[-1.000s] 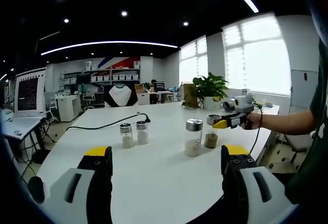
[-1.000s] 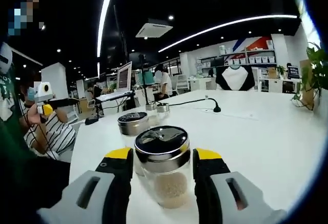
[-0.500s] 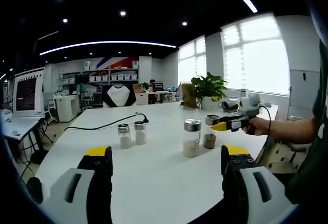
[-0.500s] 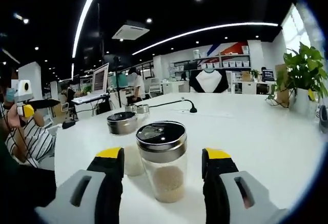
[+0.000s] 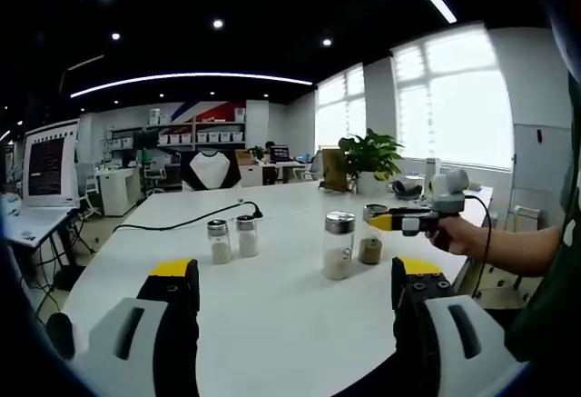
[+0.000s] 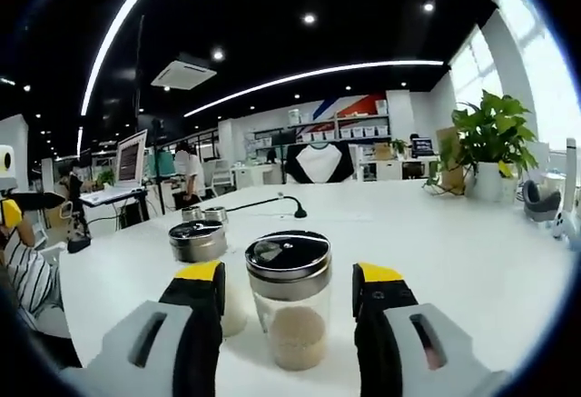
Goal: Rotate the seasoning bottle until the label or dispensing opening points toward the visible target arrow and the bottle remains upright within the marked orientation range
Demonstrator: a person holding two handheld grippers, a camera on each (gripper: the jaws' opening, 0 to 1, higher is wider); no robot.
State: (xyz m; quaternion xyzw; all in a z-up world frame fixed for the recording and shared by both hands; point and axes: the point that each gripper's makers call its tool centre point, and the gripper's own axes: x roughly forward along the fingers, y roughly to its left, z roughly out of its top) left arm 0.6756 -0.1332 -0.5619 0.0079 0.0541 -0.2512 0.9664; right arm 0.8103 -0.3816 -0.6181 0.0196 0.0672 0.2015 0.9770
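Glass seasoning bottle [image 6: 289, 295] with a steel lid is standing upright on the white worktop [image 6: 472, 243], sitting between the right gripper [image 6: 289, 299] jaws, which are standing apart, clear of the glass. Second steel-lidded bottle [image 6: 201, 244] is standing just behind it to the left. Left gripper [image 5: 290, 292] is hovering over the worktop, jaws wide apart and gripping nothing; two small shakers [image 5: 229, 238] are standing near a black cable [image 5: 182, 223]. Potted plant [image 6: 490, 143] is sitting at the far edge.

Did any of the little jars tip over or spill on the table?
No. The seasoning bottle between the right gripper jaws stands upright, lid on, as do the others beside it. The white table looks clean.
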